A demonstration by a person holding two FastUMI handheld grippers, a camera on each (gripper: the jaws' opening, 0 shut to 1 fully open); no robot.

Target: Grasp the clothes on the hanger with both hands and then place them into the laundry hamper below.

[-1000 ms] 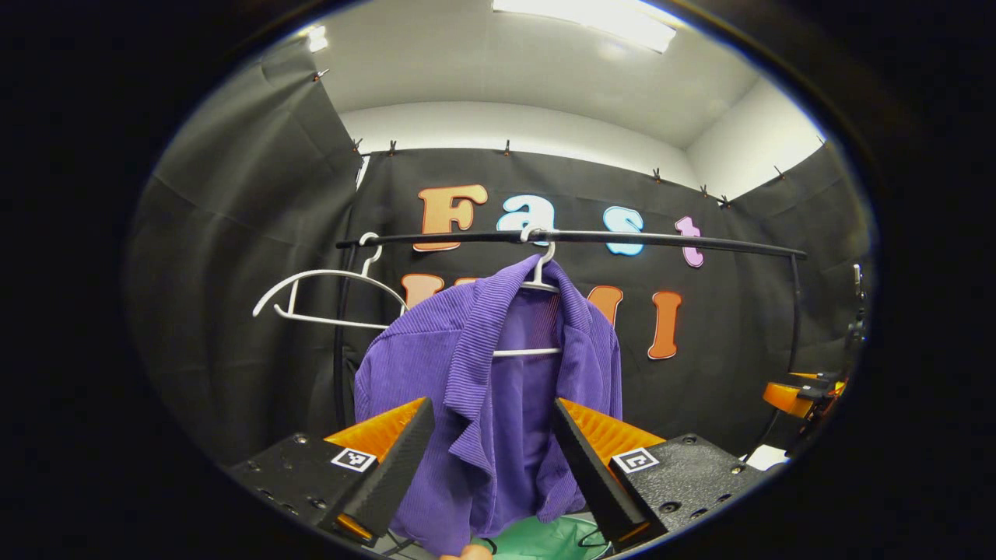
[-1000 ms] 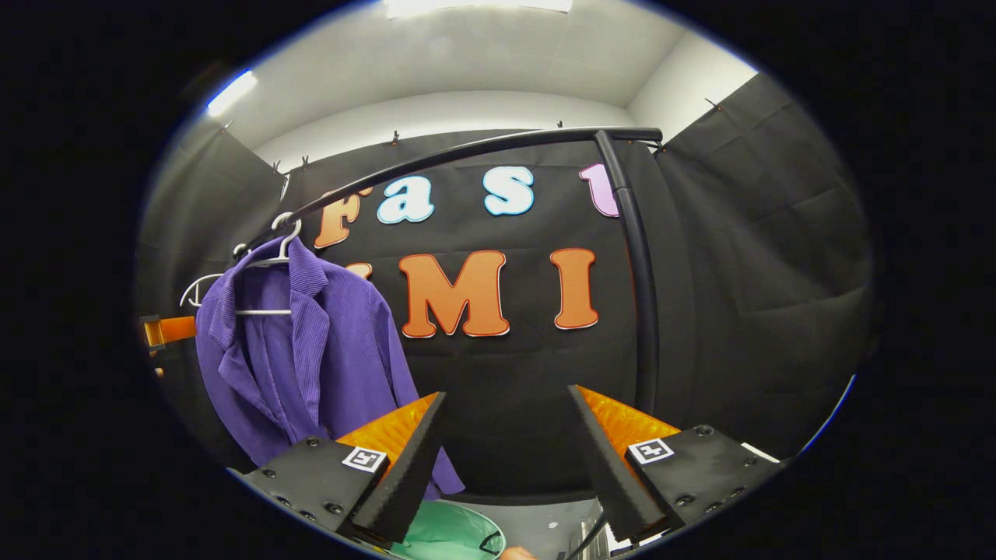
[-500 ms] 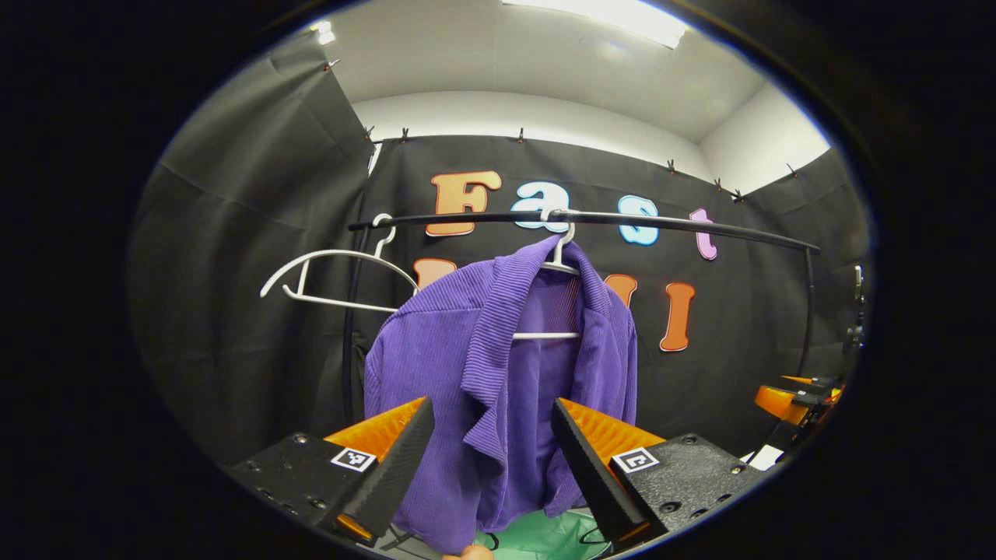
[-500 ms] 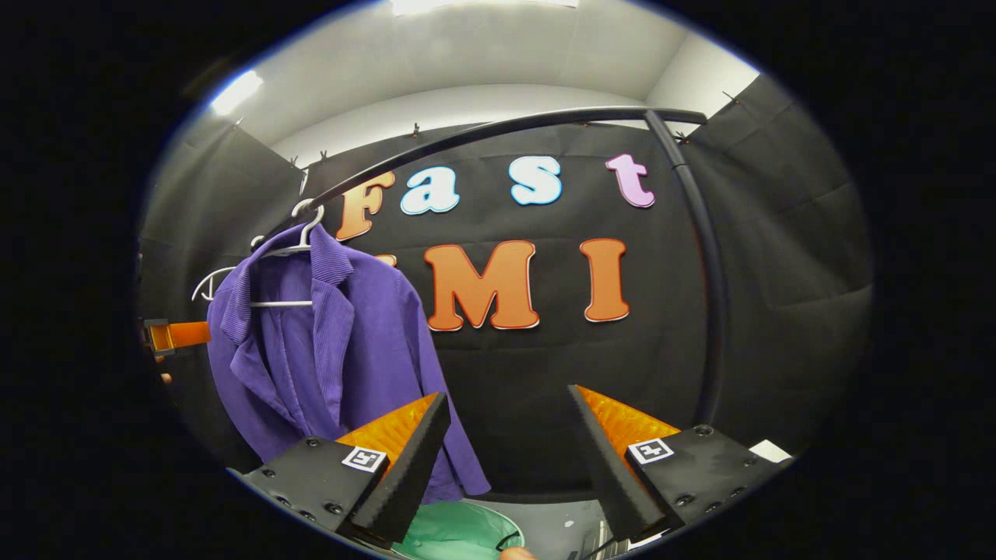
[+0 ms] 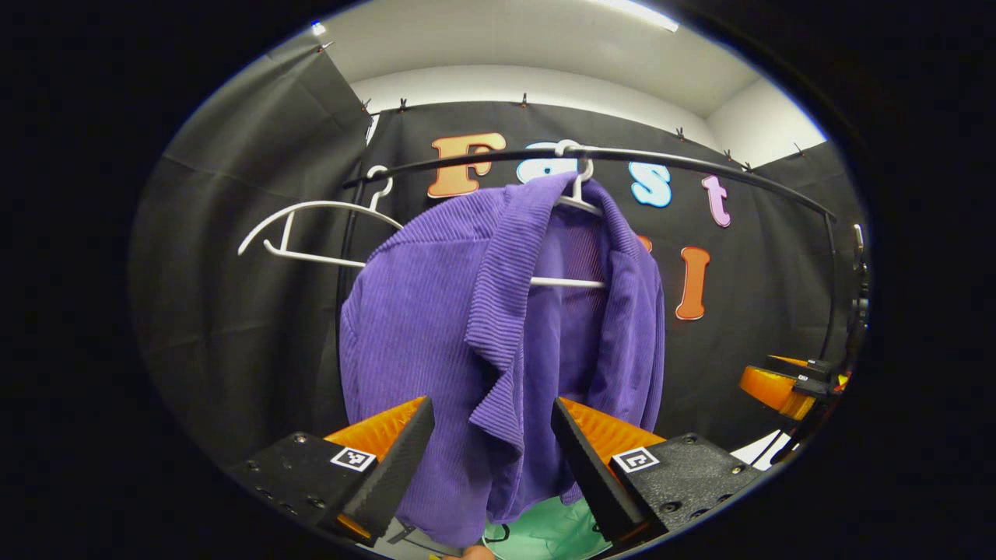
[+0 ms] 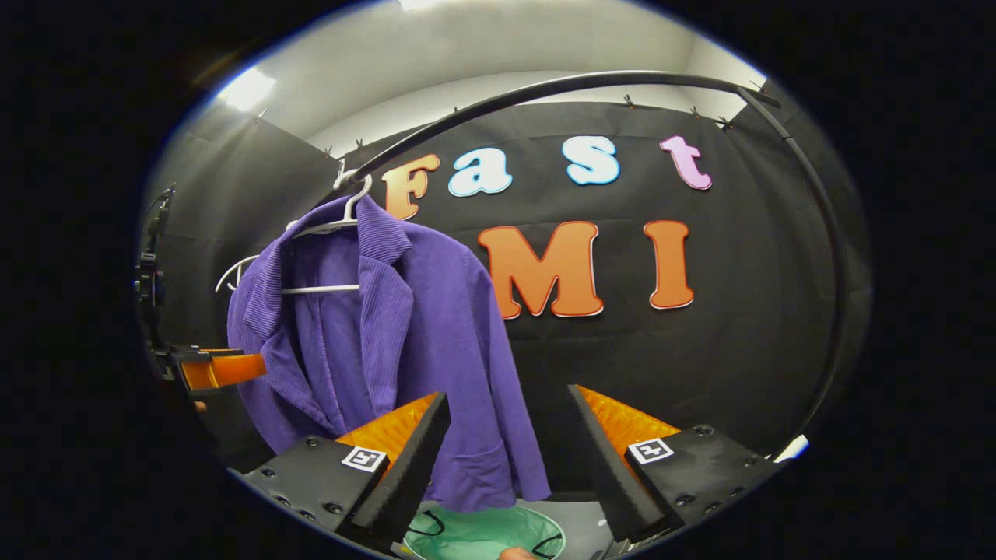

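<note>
With the left gripper and right gripper both gaping and empty, the purple jacket is hanging on its white hanger above the green hamper, risking snagging if pulled sideways.

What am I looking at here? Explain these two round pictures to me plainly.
A person carries a hand-held gripper in each hand, each with a camera looking along its two fingers. The left hand-held gripper is open, facing a purple jacket on a white hanger hung from a black rail. A spare hanger hangs beside it. The right hand-held gripper is open too, holding nothing. The green hamper sits below the jacket.
</note>
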